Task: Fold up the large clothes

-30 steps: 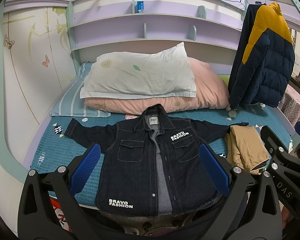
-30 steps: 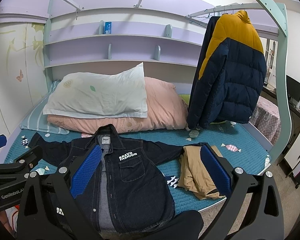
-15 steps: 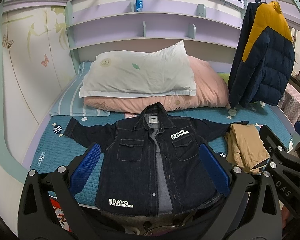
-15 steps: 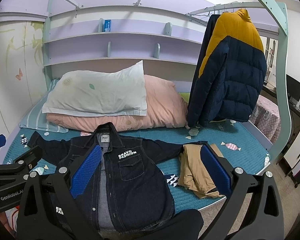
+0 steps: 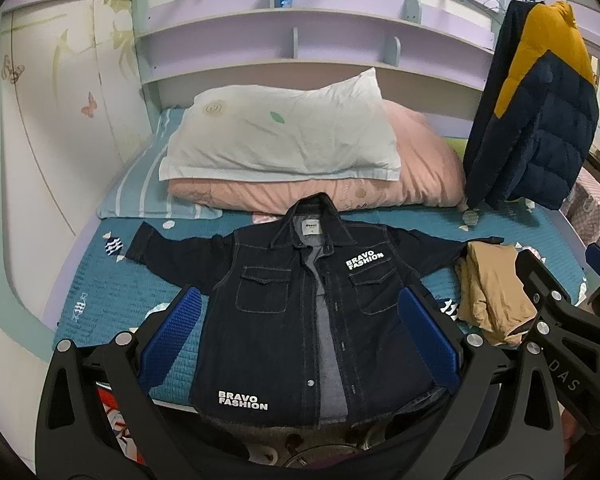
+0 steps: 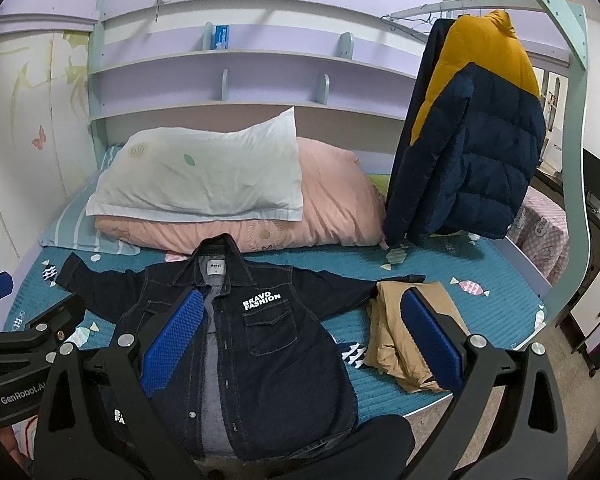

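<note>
A dark denim jacket (image 5: 300,312) with white "BRAVO FASHION" lettering lies face up on the teal bed cover (image 5: 112,280), sleeves spread, front open, hem hanging at the near bed edge. It also shows in the right wrist view (image 6: 268,344). My left gripper (image 5: 300,340) is open and empty, held above the jacket's lower half. My right gripper (image 6: 300,340) is open and empty, above the jacket's right side. The right gripper's body shows at the right of the left wrist view (image 5: 560,344).
A folded tan garment (image 5: 492,296) lies by the jacket's right sleeve. A white pillow (image 5: 284,132) on a pink quilt (image 5: 412,176) fills the bed's far end. A navy and yellow puffer jacket (image 6: 472,136) hangs at the right. Shelves (image 5: 300,52) line the back wall.
Both cameras have drifted slightly; the scene sits a little lower in view. The jacket and both grippers' openings are unchanged.
</note>
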`<state>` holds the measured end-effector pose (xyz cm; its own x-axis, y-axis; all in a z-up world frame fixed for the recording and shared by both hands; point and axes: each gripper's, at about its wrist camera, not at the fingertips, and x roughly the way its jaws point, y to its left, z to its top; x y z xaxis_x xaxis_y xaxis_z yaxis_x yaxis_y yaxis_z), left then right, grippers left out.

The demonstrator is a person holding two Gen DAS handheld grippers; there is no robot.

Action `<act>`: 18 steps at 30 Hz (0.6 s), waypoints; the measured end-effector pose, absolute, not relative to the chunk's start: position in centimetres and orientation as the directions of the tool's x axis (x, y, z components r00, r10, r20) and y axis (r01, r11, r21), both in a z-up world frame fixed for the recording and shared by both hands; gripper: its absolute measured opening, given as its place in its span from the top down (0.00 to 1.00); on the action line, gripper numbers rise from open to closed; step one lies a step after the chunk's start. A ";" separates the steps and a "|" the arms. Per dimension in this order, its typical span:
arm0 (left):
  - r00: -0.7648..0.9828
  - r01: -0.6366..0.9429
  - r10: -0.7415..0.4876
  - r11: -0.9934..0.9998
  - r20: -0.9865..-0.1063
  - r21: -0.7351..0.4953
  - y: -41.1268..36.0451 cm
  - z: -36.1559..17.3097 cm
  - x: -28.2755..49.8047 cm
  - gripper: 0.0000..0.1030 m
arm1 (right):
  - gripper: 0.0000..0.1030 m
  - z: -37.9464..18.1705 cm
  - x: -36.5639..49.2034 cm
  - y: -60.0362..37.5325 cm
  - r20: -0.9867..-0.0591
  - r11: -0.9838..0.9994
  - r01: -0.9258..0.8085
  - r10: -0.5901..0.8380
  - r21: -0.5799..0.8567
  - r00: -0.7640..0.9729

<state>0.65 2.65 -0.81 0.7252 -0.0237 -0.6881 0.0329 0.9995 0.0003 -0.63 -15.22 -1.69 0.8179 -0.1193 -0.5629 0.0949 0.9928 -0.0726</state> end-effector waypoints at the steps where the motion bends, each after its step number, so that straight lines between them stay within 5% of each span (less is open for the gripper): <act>1: 0.721 0.028 -0.020 1.000 -0.693 0.001 2.8 -1.0 0.9 0.05 | 0.07 -1.7 -0.3 -15.1 -0.567 0.993 0.091 -0.117 -0.073 0.815; 18: 0.592 -0.080 0.042 0.997 -0.805 -0.007 8.1 -6.3 5.9 0.05 | 0.07 -6.7 6.5 -8.9 -0.705 0.996 -0.028 -0.043 -0.088 0.708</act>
